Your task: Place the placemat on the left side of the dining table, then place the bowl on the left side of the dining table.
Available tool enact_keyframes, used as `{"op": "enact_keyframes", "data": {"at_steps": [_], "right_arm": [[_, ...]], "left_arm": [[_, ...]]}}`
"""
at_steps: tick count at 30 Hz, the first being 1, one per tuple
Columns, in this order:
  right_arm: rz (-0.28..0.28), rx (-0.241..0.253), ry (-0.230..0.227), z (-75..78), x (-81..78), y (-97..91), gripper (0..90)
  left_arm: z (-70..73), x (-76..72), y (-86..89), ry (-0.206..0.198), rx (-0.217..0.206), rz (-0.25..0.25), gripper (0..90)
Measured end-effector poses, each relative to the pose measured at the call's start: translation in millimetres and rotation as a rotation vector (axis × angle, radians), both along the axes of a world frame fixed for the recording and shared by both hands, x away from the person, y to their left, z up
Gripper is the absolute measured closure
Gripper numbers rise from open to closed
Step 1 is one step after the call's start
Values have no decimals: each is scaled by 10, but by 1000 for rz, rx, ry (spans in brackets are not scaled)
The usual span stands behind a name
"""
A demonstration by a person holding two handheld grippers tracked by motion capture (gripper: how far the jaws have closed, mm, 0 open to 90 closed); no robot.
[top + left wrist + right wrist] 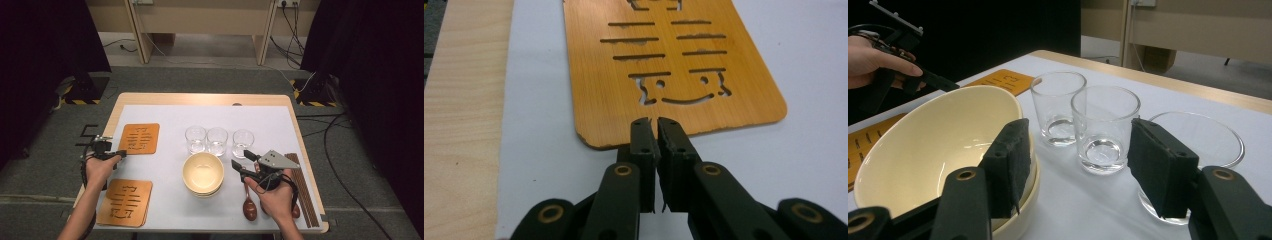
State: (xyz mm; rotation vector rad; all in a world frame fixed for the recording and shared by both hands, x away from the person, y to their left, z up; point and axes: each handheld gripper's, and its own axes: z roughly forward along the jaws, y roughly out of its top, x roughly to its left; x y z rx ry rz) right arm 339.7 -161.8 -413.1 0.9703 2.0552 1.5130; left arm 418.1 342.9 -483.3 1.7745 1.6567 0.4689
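Observation:
My left gripper (656, 125) is shut, with nothing showing between its jaws. Its tips lie over the near edge of a flat wooden coaster (589, 75) with cut-out slots. From above, that gripper (119, 153) sits at the lower left corner of the far coaster (140, 138). My right gripper (241, 159) stands open between the stacked cream bowls (202, 172) and the rightmost glass (243, 143). In the right gripper view its jaws (1078, 165) hold nothing; the left one overlaps the bowl's rim (933, 145) and the right one covers part of a glass (1208, 140).
Two more clear glasses (195, 138) (217, 140) stand in a row behind the bowls. A second stack of coasters (125, 201) lies at the front left. Wooden spoons (249, 205) and dark chopsticks (302, 190) lie at the right, near my right hand.

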Motion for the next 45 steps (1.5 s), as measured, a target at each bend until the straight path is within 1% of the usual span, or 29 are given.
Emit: {"op": "enact_keyframes", "data": {"at_steps": [2, 3, 5, 7, 8, 10, 14, 16, 18, 19, 20, 21, 22, 24, 25, 27, 28, 29, 32, 33, 34, 36, 37, 40, 42, 45], "right_arm": [[1, 2, 6, 7, -5, 0, 427], [2, 1, 1, 16, -8, -3, 427], [5, 7, -2, 23, -12, -4, 427], [2, 2, -6, 27, -8, -16, 428], [2, 7, 1, 26, -9, -17, 428], [2, 12, -3, 18, 1, -22, 429], [-2, 20, 1, 1, 9, -31, 429], [-12, 16, -6, -10, 25, -43, 423], [-31, 7, -15, -13, 33, -61, 421], [-39, 0, -22, -12, 33, -72, 421], [-47, -4, -21, -8, 28, -81, 421], [-56, -10, -36, -5, 28, -101, 422], [-60, -14, -40, -3, 27, -117, 422], [-73, -24, -44, -3, 25, -160, 430], [-81, -31, -47, -4, 24, -177, 435], [-90, -37, -43, -5, 15, -203, 445], [-93, -38, -44, -5, 16, -211, 446], [-98, -47, -44, 2, 14, -228, 449], [-101, -47, -45, 22, 10, -243, 458], [-103, -41, -48, 31, 9, -239, 462], [-104, -40, -49, 38, 7, -238, 463], [-103, -49, -49, 42, 10, -235, 467], [-104, -48, -48, 37, 13, -234, 469], [-112, -68, -38, 22, 25, -249, 483], [-122, -69, -22, 6, 39, -267, 500], [-133, -89, -22, -4, 44, -287, 510]], "left_arm": [[-25, 22, -1, 8, 4, 6, 848], [-35, 31, 3, 15, 11, 7, 849], [-42, 45, 4, 15, 6, 16, 854], [-39, 63, 7, 18, 13, 18, 855], [-40, 74, 14, 17, 8, 22, 858], [-42, 83, 22, 17, 3, 23, 861], [-43, 96, 32, 15, 7, 22, 858], [-42, 94, 42, 16, -3, 19, 848], [-28, 80, 43, 6, 15, 20, 814], [-19, 72, 40, -4, 9, 21, 798], [6, 53, 36, -23, -4, 18, 780], [22, 41, 31, -36, -9, 21, 756], [47, 20, 21, -51, -10, 21, 736], [77, 0, -8, -77, -27, 23, 677], [88, -4, -24, -81, -29, 22, 638], [100, -4, -50, -74, -35, 35, 546], [110, -5, -57, -72, -34, 42, 532], [119, -4, -58, -81, -33, 45, 515], [167, -20, -57, -101, -42, 48, 487], [187, -32, -61, -108, -44, 47, 479], [200, -40, -64, -112, -41, 45, 473], [228, -59, -86, -124, -48, 37, 461], [245, -68, -105, -137, -61, 27, 457], [279, -84, -165, -152, -64, -1, 442], [302, -92, -218, -163, -67, -21, 437], [357, -114, -290, -182, -70, -49, 433]]}}
